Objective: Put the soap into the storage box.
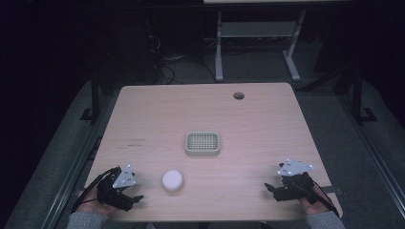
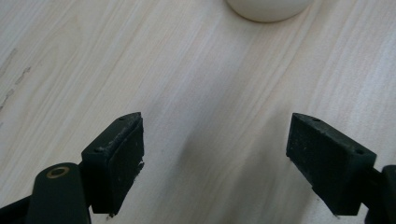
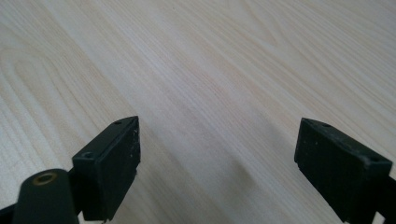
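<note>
A small white round object point(image 1: 172, 181) lies on the light wooden table point(image 1: 157, 114), near the front and left of centre; its lower edge shows at the top of the left gripper view as the white round object point(image 2: 268, 10). Behind it, mid-table, sits a pale green rectangular basket point(image 1: 202, 143) with a grid bottom. My left gripper point(image 1: 136, 199) rests at the front left, open and holding nothing, a short way left of the white object. Its jaws stand wide apart over bare wood point(image 2: 215, 144). My right gripper point(image 1: 269, 187) rests at the front right, also open with nothing between the jaws point(image 3: 217, 154).
A round cable hole point(image 1: 239, 96) lies near the table's far right edge. Behind the table stand the white legs of another desk point(image 1: 218, 52) on a dark floor. Cables lie on the floor at the back left. Bare wood stretches between basket and grippers.
</note>
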`<state>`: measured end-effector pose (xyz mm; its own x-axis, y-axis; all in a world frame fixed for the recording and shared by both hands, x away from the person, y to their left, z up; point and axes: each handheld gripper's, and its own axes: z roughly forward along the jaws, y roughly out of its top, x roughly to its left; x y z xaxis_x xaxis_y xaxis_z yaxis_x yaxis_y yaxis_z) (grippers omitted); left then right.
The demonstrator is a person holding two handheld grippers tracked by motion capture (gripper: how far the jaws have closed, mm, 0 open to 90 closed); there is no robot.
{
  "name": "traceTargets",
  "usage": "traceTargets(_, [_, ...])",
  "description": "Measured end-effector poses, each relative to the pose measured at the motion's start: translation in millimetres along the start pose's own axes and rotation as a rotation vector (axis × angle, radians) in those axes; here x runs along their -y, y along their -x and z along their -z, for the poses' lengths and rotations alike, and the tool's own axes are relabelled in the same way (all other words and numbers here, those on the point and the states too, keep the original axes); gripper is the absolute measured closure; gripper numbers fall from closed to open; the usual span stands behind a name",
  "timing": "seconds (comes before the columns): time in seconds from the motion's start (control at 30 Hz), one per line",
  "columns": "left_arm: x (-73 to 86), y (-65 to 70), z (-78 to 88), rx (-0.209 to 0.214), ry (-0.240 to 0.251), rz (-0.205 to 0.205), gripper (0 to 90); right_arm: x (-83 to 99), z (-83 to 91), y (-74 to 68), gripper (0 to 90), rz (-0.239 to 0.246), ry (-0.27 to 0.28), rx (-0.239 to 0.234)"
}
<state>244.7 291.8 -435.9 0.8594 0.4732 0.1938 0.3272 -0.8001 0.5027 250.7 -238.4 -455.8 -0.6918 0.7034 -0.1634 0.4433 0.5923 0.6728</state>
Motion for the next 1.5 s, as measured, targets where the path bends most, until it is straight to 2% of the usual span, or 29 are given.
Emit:
traceTargets(0.3, [-7.1, 2.8, -1.0, 0.012, 0.011, -0.014, 18.6, 1.3, 1.2, -0.4, 13.9, 0.003, -0.004, 0.002])
traceTargets(0.43, [-12.7, 4.3, -1.4, 0.018, 0.016, -0.035, 18.6, 1.3, 1.8, 0.3, 13.9, -0.005, 0.002, 0.009])
traceTargets(0.57, [-17.0, 3.9, -3.1, 0.021, 0.001, -0.054, 18.6, 1.9, 3.2, 0.8, 13.9, -0.003, -0.001, 0.018])
traceTargets(0.67, [-23.8, 2.2, -1.9, 0.023, 0.007, -0.069, 18.6, 3.3, 4.4, 2.0, 13.9, -0.022, 0.006, 0.022])
traceTargets(0.7, [-25.8, 1.9, -1.8, 0.027, 0.005, -0.073, 18.5, 3.7, 4.2, 3.2, 14.0, -0.010, 0.004, 0.025])
traceTargets(0.8, [-30.9, 1.8, -3.3, 0.034, -0.004, -0.087, 18.3, 3.4, 3.4, 2.2, 13.9, -0.019, -0.004, 0.018])
traceTargets(0.93, [-43.0, 0.8, -8.4, 0.053, -0.046, -0.130, 18.3, 3.1, 3.4, 0.8, 13.9, -0.017, 0.000, 0.016])
traceTargets(1.3, [-70.9, -0.6, -10.4, 0.090, -0.098, -0.223, 18.0, 2.1, 3.2, -0.3, 13.9, -0.005, -0.001, 0.012])
traceTargets(1.5, [-80.0, -1.7, -13.3, 0.113, -0.119, -0.248, 18.0, 2.2, 2.8, -0.6, 13.9, -0.004, 0.001, 0.012])
